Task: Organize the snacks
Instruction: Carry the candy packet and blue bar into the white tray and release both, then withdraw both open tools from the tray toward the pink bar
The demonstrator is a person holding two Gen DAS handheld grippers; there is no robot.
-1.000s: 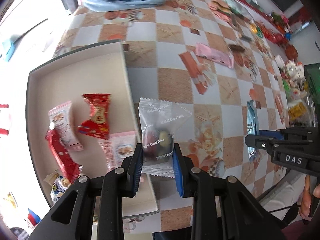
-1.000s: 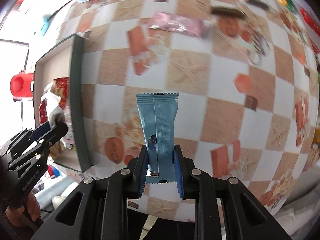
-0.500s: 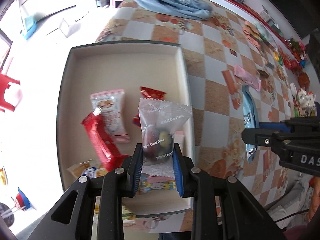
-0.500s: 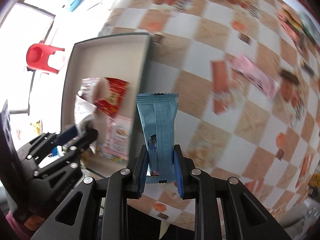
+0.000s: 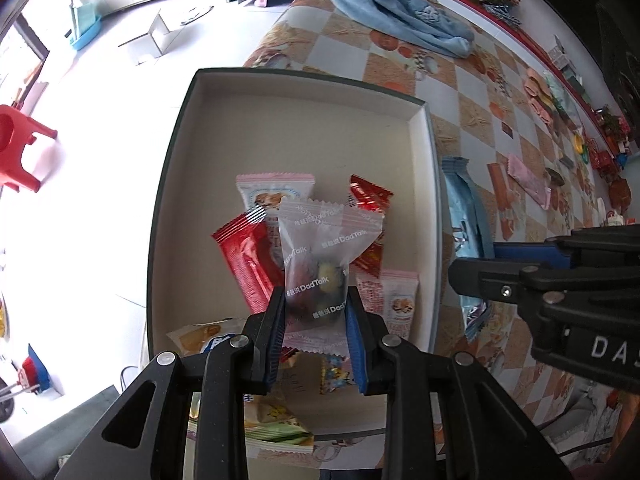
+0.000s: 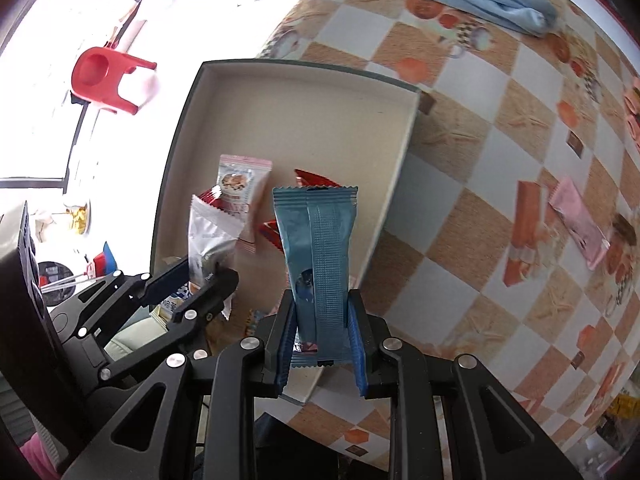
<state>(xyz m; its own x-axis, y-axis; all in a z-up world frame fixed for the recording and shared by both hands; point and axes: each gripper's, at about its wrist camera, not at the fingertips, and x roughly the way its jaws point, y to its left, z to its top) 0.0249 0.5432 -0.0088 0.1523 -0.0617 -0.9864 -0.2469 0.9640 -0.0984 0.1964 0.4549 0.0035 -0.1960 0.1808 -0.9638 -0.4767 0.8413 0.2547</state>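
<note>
My left gripper (image 5: 316, 312) is shut on a translucent white DadTalk snack packet (image 5: 320, 264) and holds it above the beige tray (image 5: 304, 120). My right gripper (image 6: 320, 320) is shut on a blue snack bar wrapper (image 6: 320, 256), above the tray's (image 6: 304, 108) right rim. Each gripper shows in the other's view: the right one (image 5: 480, 260) at the tray's right edge, the left one (image 6: 200, 276) with the packet (image 6: 212, 236). Several snack packets lie in the tray: a red one (image 5: 248, 264), pink-white ones (image 5: 272, 192), another red one (image 5: 368, 200).
The tray sits at the corner of a table with a checkered orange cloth (image 6: 480, 160). A pink packet (image 6: 580, 224) and an orange one (image 6: 524, 220) lie on the cloth. A blue towel (image 5: 400, 12) lies at the far end. A red stool (image 6: 108, 76) stands on the floor.
Both grippers have moved left with their packets, from over the checkered cloth to over the tray. Both stay shut on them.
</note>
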